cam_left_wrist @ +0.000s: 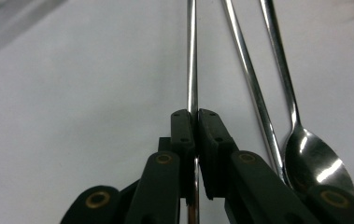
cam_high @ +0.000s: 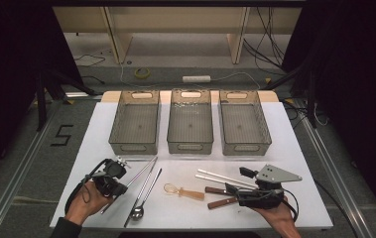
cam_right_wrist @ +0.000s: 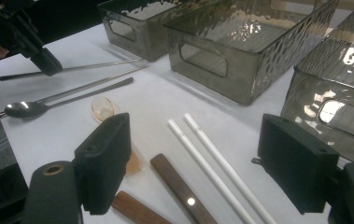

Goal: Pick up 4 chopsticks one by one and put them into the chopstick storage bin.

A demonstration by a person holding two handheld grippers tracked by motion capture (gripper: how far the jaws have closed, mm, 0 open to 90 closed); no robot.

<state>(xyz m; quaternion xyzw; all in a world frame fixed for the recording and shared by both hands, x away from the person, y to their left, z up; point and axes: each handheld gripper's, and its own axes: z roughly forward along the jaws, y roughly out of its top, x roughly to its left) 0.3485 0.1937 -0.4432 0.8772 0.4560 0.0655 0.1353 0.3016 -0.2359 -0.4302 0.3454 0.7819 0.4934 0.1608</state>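
Where left gripper (cam_left_wrist: 194,122) clamps it, chopstick (cam_left_wrist: 192,56) thin, shiny, metal

Black "5" (cam_high: 62,135) on grey floor mat (cam_high: 24,148), left of table (cam_high: 294,148).

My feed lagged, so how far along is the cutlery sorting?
Nothing looks sorted: all three bins look empty. In hand: the left claw is shut on one metal chopstick. Left on the table: the other metal chopstick, the spoon, the white chopsticks and the wooden-handled pieces.
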